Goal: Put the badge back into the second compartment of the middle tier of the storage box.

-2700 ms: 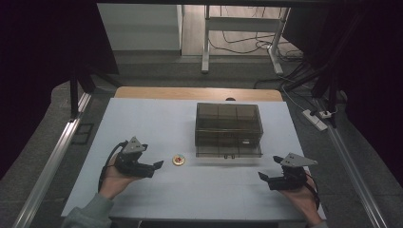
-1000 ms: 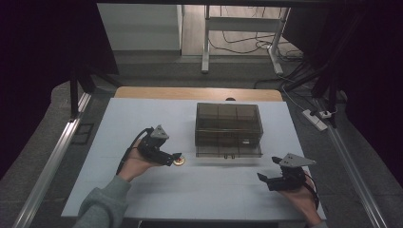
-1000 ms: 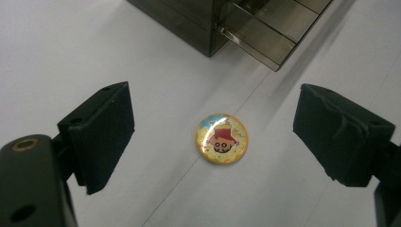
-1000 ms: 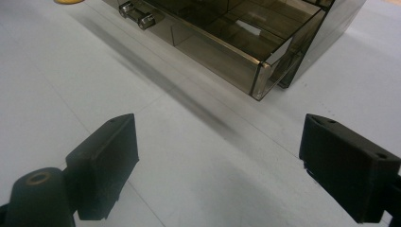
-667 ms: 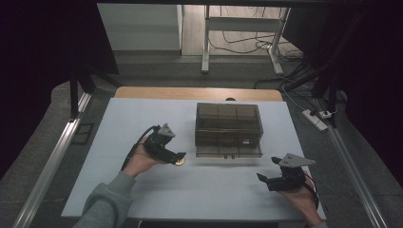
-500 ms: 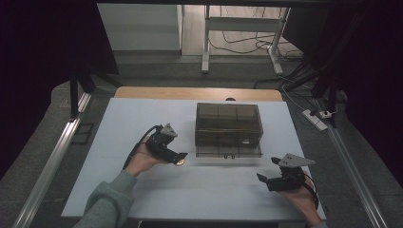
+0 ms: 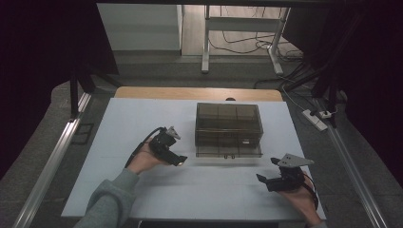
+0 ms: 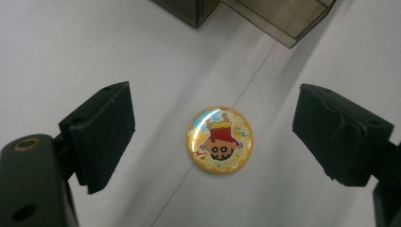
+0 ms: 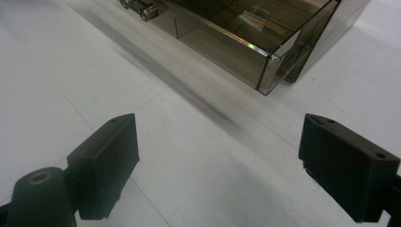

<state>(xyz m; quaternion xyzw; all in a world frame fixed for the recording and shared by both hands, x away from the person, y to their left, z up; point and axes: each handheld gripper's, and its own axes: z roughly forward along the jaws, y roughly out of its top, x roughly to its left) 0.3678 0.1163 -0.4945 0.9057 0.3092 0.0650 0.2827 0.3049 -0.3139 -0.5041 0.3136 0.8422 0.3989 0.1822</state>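
We see the left gripper [image 8: 213,137] spread wide, straddling a round cartoon badge [image 8: 220,140] flat on the white surface [image 7: 142,118], just left-near of the smoked plastic box [image 7: 228,128]. Right gripper [image 9: 227,165] also released, empty, near-right.

Round cartoon badge [image 8: 219,140] flat on white table, near smoky plastic box [image 7: 228,128].

We can read no words, numbers or brand marks anywhere; the nearest thing to a sign is the cartoon figure printed on the round badge [image 8: 219,140], and it carries no lettering that we can make out.
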